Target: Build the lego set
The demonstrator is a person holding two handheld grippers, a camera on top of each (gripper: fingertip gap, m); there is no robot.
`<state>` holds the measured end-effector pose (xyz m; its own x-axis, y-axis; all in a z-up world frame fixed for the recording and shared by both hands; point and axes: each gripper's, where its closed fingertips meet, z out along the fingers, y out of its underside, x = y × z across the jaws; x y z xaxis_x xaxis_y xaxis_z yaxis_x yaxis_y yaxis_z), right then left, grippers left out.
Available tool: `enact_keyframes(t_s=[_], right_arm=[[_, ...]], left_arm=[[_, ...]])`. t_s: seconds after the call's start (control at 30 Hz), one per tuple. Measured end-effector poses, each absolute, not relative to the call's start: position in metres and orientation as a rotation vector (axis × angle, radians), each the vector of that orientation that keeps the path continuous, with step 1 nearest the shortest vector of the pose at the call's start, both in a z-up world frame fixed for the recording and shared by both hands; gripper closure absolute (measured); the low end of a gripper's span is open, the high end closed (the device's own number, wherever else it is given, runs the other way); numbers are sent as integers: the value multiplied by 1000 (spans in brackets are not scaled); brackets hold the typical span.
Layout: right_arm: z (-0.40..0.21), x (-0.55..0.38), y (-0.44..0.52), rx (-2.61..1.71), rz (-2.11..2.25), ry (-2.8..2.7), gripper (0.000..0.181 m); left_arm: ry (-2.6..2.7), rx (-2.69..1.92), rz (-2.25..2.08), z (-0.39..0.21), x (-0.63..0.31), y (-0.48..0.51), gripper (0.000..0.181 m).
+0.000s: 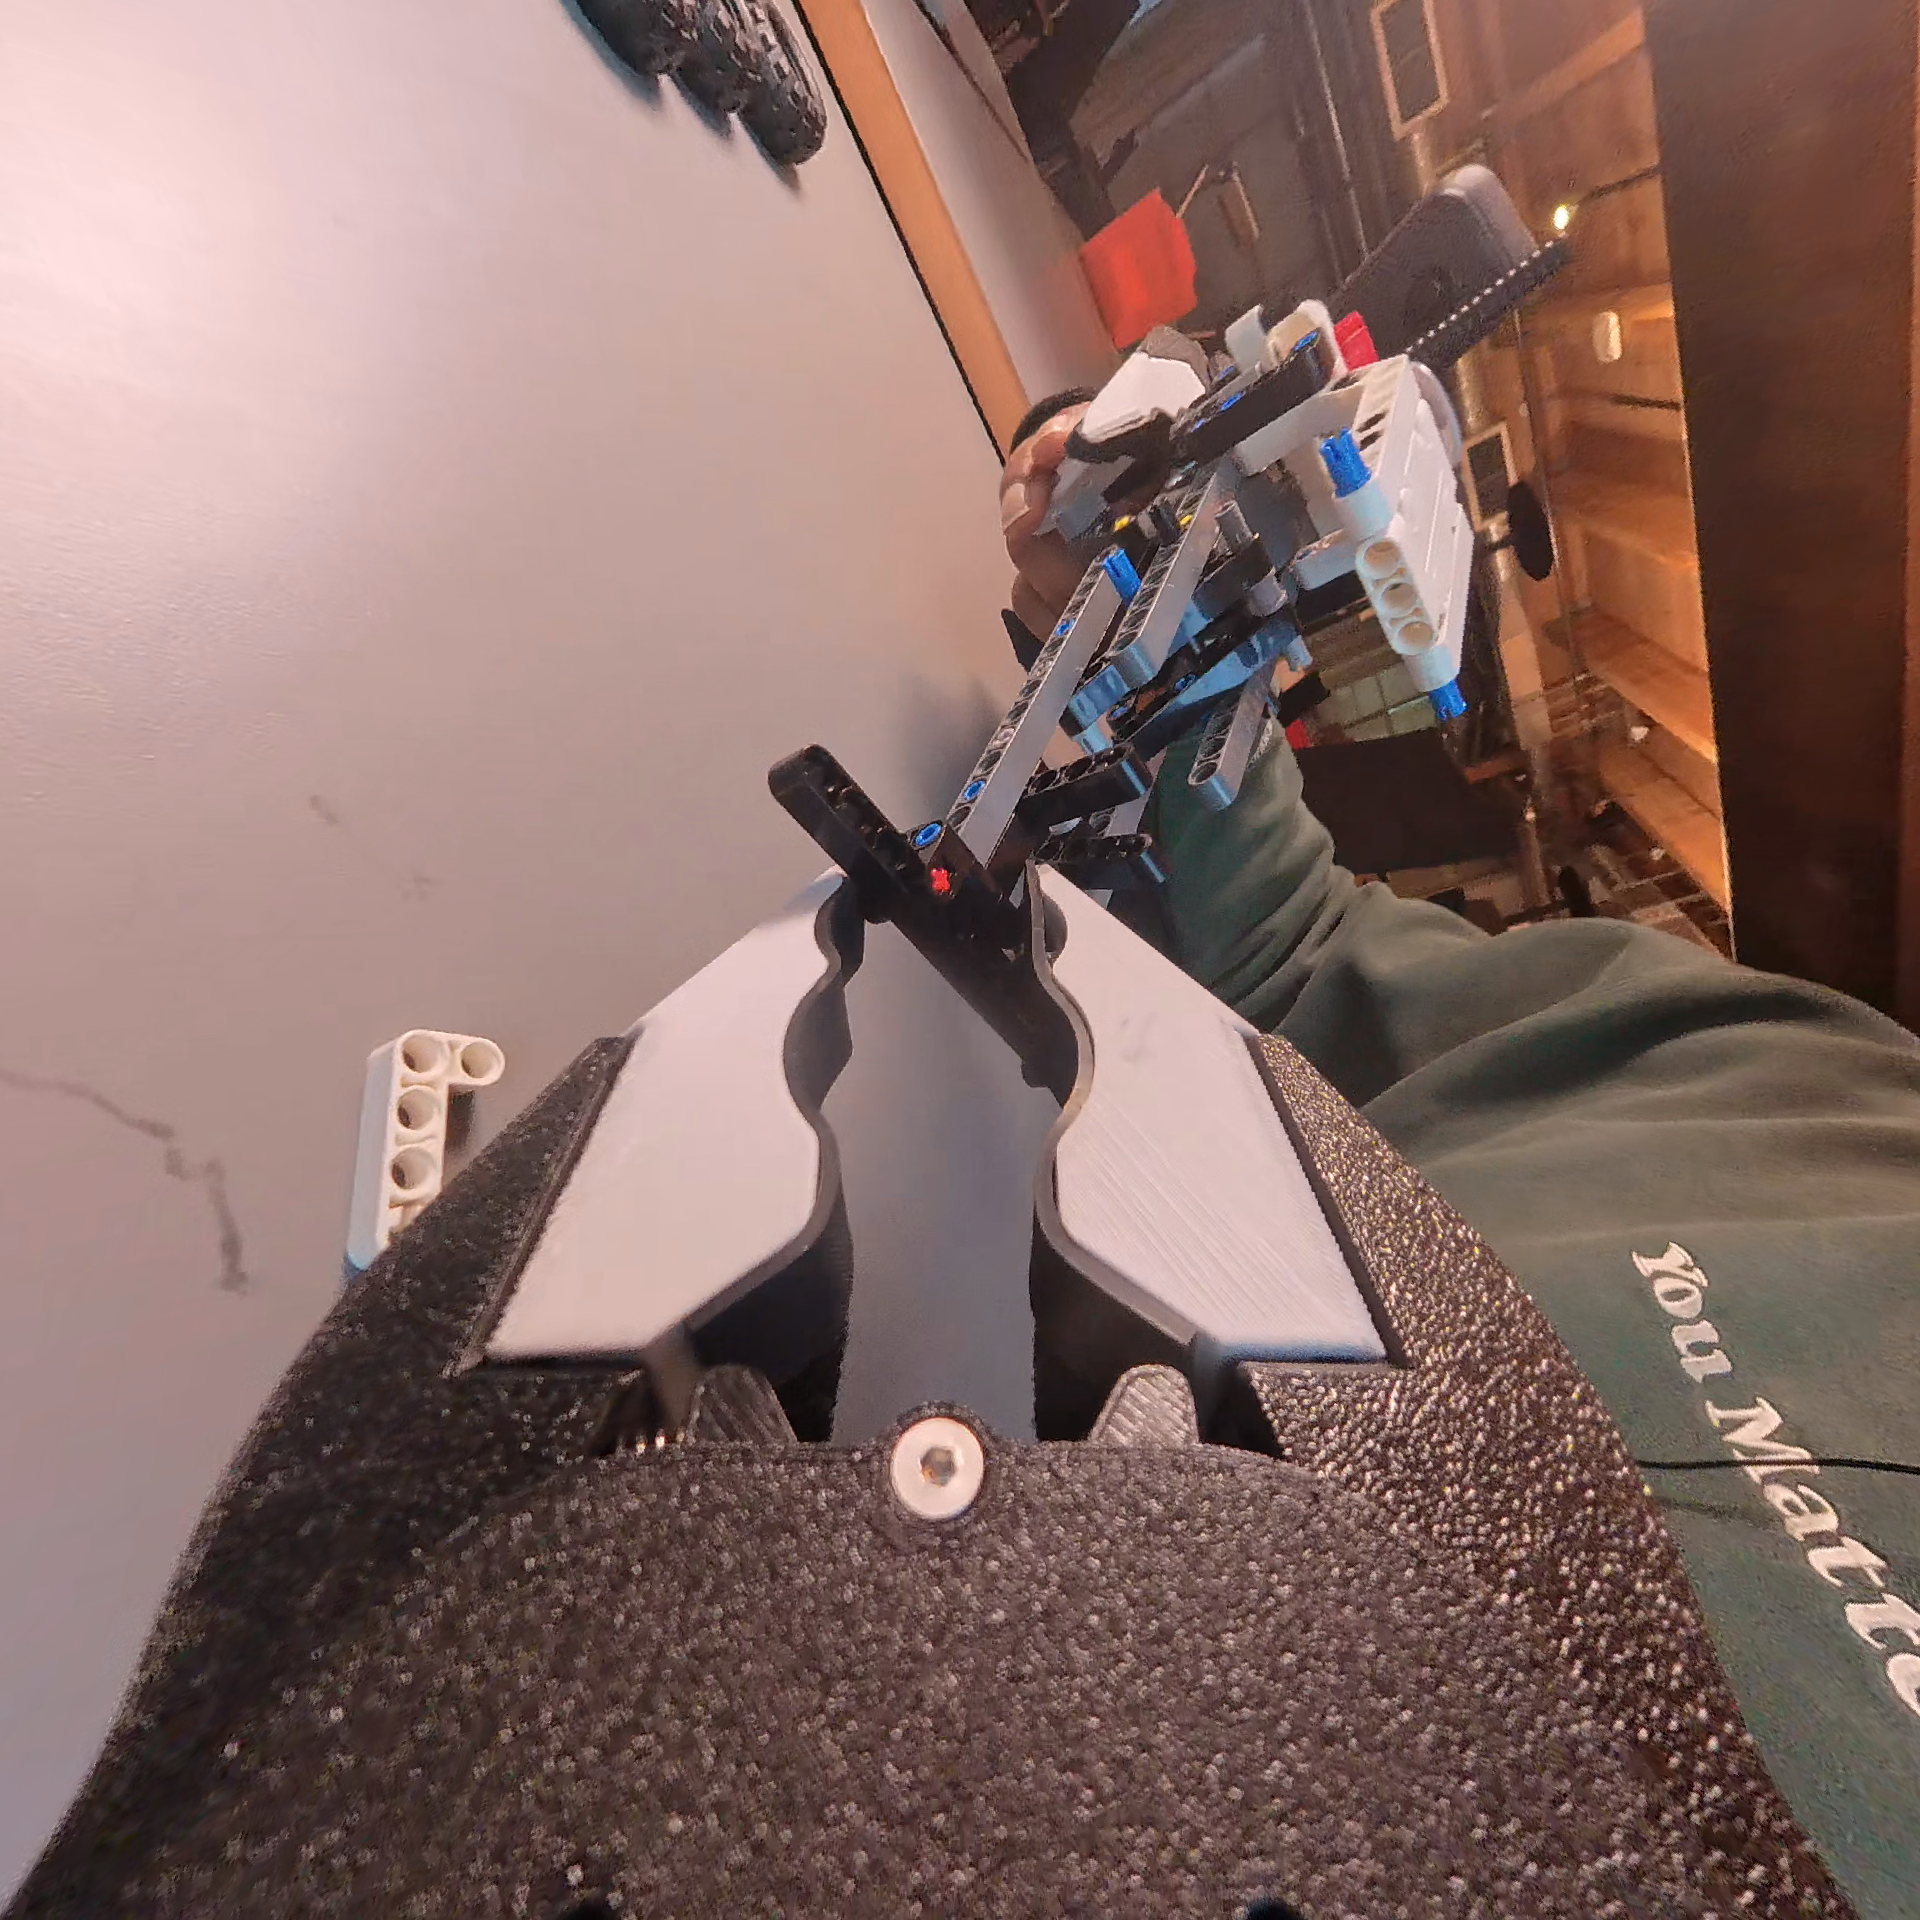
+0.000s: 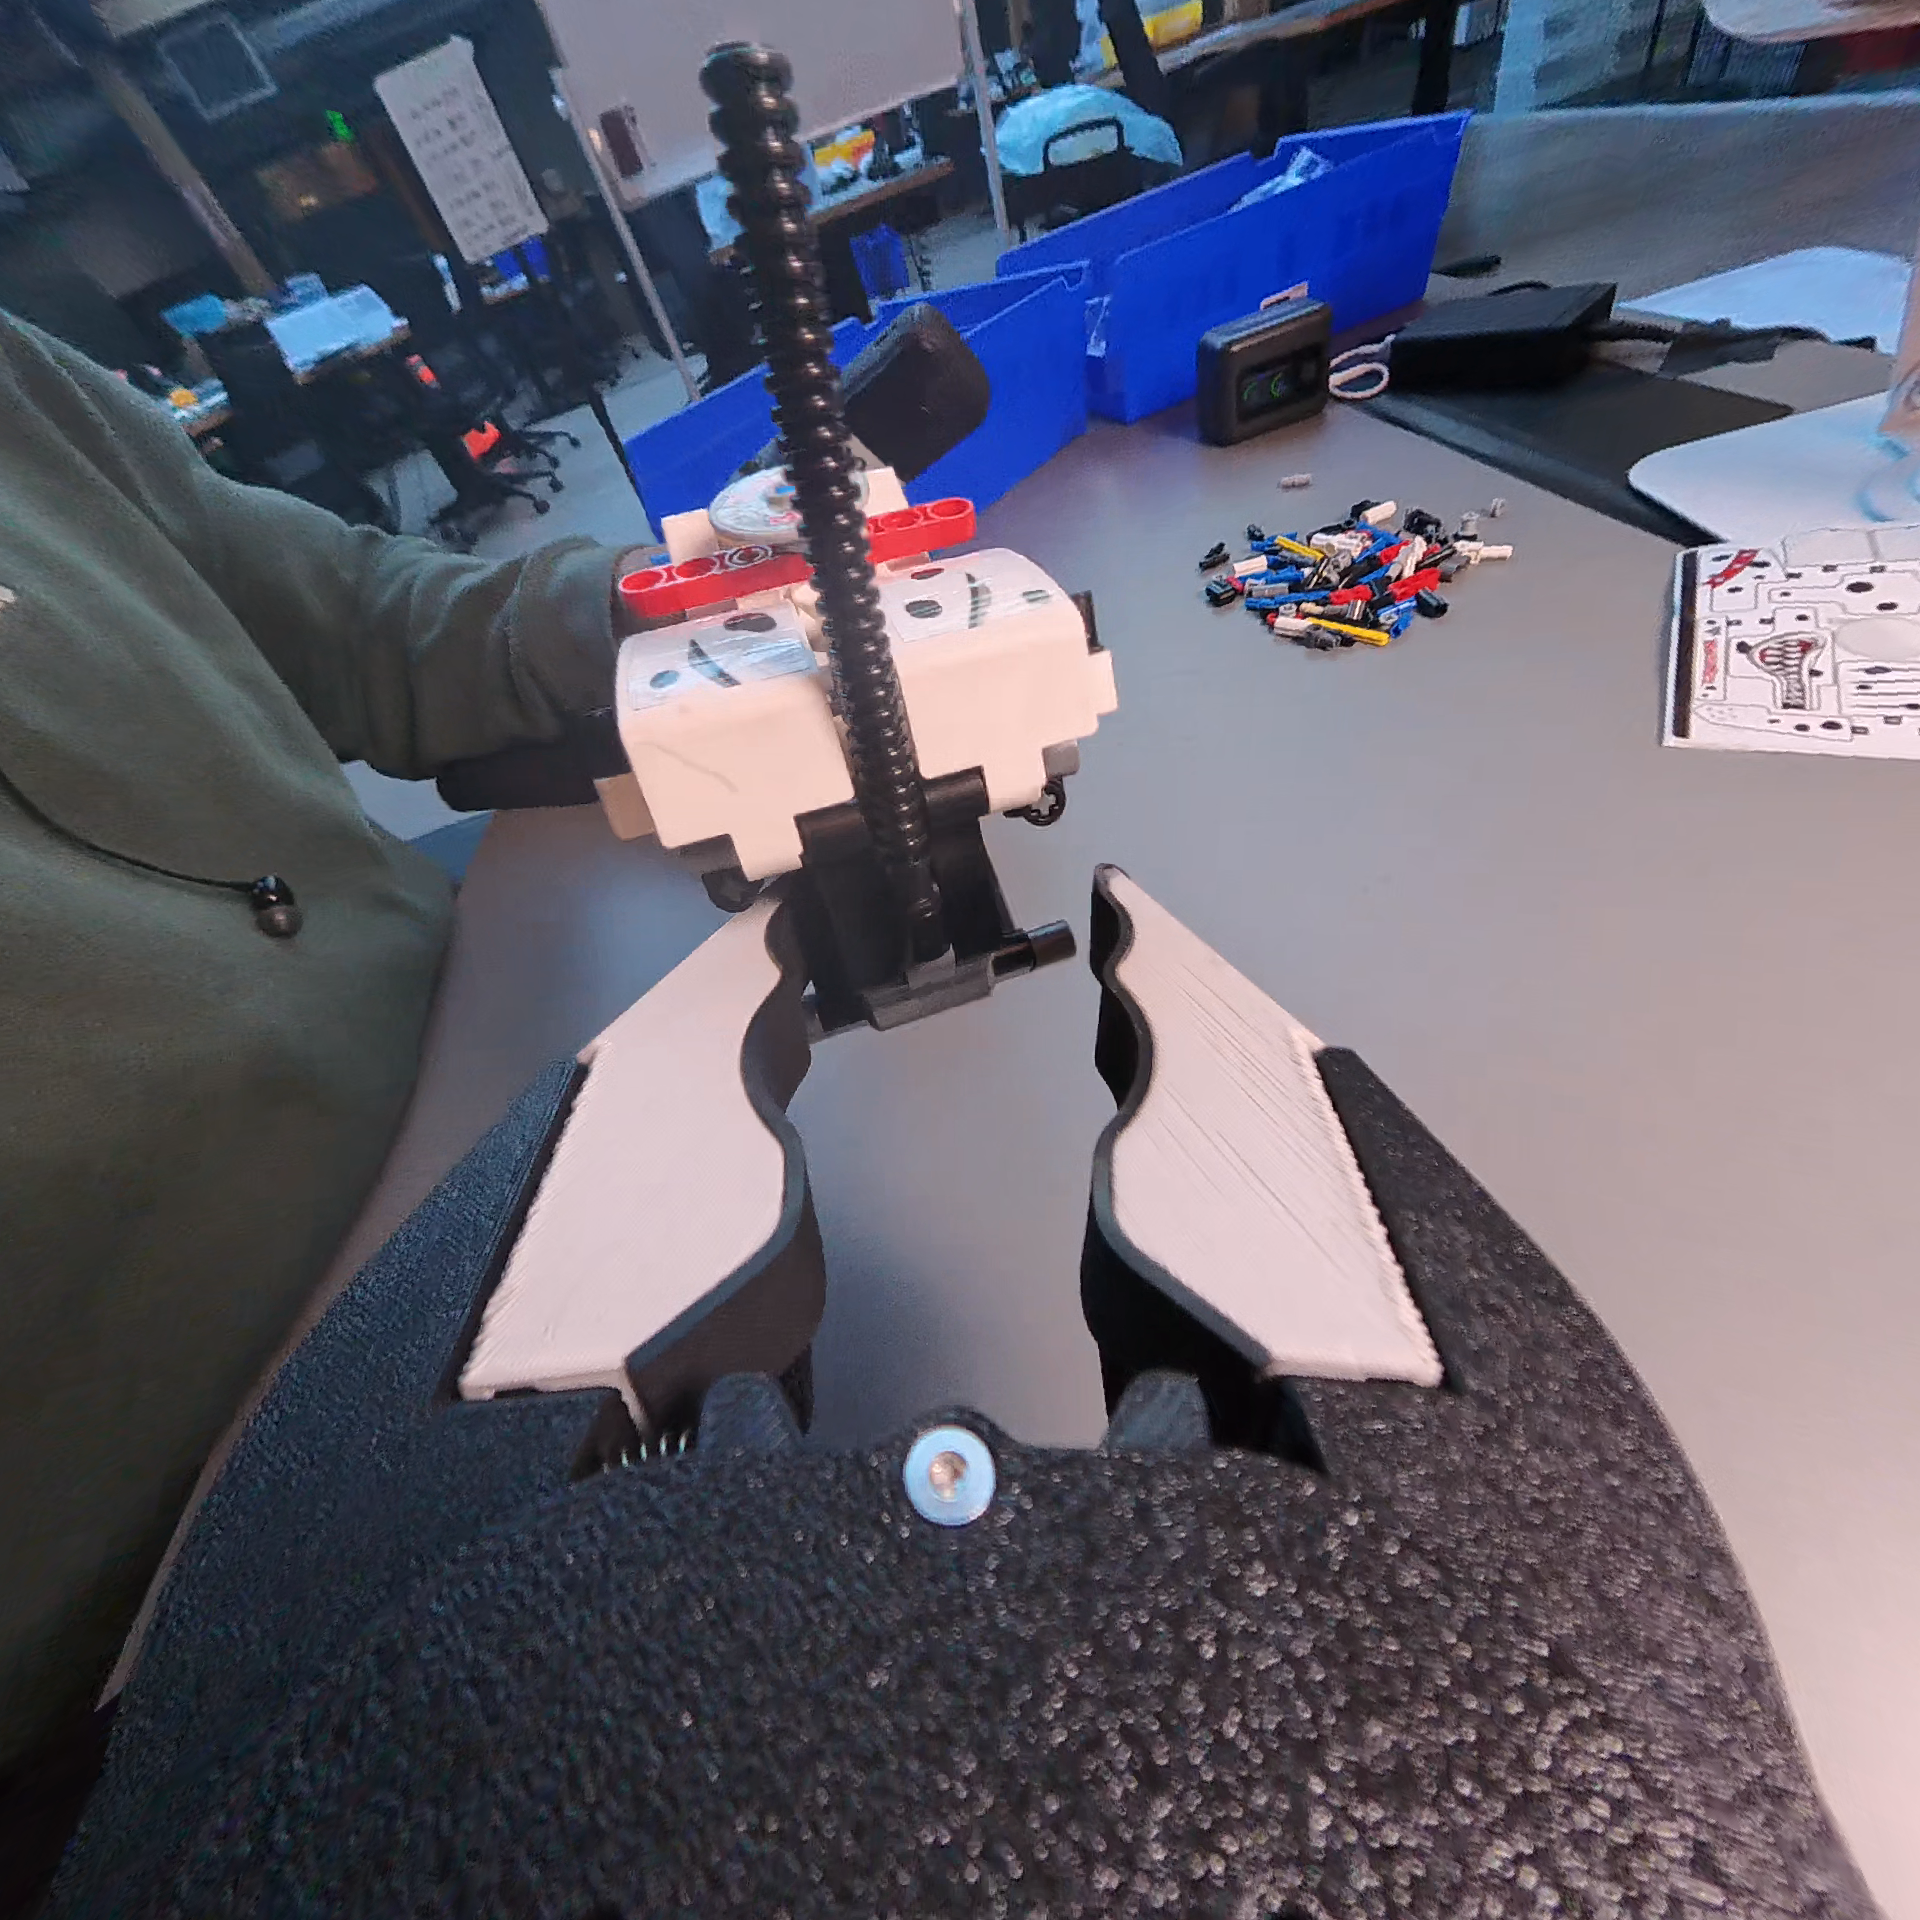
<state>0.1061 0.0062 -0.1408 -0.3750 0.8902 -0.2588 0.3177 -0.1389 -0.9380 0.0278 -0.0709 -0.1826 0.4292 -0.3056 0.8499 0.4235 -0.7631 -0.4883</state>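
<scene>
Left wrist view first, and we see the left gripper [image 1: 940, 914] with its jaws drawn in tight on a black beam [image 1: 904, 862] at the near end of the model [image 1: 1226, 540]. The model hangs in the air above the worktop [image 1: 468, 520], stretching away from us: grey and black beams with blue pins, then a white block at the far end. A hand [image 1: 1029, 520] shows behind that far end, partly hidden. Down on the worktop, a loose white beam [image 1: 416, 1132] lies just beside the gripper body, and black tyres [image 1: 727, 62] sit at the top edge. A green sleeve [image 1: 1507, 1039] fills the right side.

Over to the right wrist view, and we have the right gripper [image 2: 940, 925] with jaws spread wide, holding nothing. Its left fingertip sits right against the model's [image 2: 862, 686] black base; whether it touches we cannot tell. The right fingertip stands clear of a black pin [image 2: 1039, 943] poking out of that base. A black ribbed hose [image 2: 821, 468] rises from the base, up past the white block and a red beam [image 2: 727, 577].

Farther back on the worktop [image 2: 1351, 935] we spot a pile [image 2: 1351, 582] of small mixed parts, a printed sheet [image 2: 1797, 644] at the right edge, and blue bins [image 2: 1247, 281] behind.
</scene>
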Motion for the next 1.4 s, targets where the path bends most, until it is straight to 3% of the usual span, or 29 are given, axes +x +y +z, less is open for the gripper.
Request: enact_keyframes(t_s=[0.37, 0.53, 0.7, 1.0, 1.4], right_arm=[[-186, 122, -13, -1406, 1399, -1901, 97], [-219, 123, -13, -1457, 1179, -2036, 98], [-212, 124, 0, -1420, 1101, -2058, 104], [-218, 136, 25, -1275, 724, -2339, 104], [-194, 136, 30, -1380, 865, -2054, 83]], left_arm=[[-295, -1986, -1387, -190, 9, -69, 152], [-302, -2020, -1313, -196, 4, -68, 152], [-173, -2117, -1212, -202, 12, -74, 150], [291, -2194, -438, -207, -11, -72, 113], [203, -1879, -313, -153, -46, -59, 109]])
